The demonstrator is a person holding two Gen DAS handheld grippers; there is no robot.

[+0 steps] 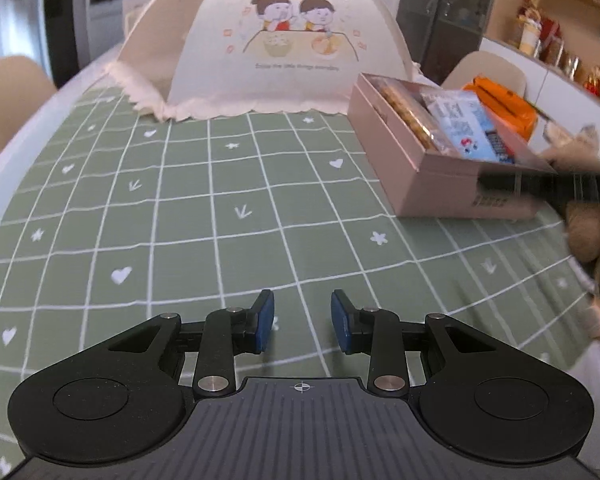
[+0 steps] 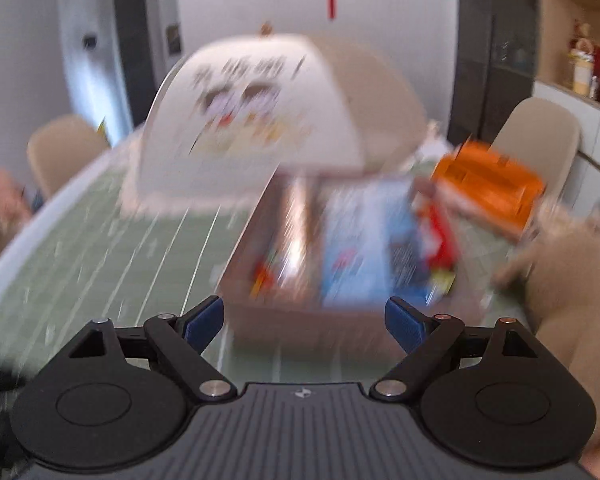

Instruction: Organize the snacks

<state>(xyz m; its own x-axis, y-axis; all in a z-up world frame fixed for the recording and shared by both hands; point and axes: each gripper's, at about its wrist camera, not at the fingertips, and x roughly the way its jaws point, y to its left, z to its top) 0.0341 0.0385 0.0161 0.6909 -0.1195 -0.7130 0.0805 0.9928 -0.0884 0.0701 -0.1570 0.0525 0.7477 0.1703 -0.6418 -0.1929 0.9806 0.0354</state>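
A tan cardboard box [image 1: 432, 184] stands on the green checked tablecloth at the right. It holds a long biscuit pack [image 1: 408, 114] and a blue-and-white packet [image 1: 466, 124]. An orange pack [image 1: 504, 104] lies just behind it. My left gripper [image 1: 304, 320] hovers over bare cloth, left of the box, open with a narrow gap and nothing between its blue pads. The right wrist view is motion-blurred. There my right gripper [image 2: 304, 312] is wide open and holds nothing, just before the box [image 2: 300, 324], with the blue packet [image 2: 364, 240] and orange pack [image 2: 488, 188] beyond.
A beige domed food cover [image 1: 268, 40] with a cartoon print fills the table's far middle. A fuzzy beige plush toy [image 2: 572, 264] lies right of the box. A dark blurred bar [image 1: 560, 192] crosses the box's near right corner. Chairs [image 2: 64, 148] ring the table; shelves line the right wall.
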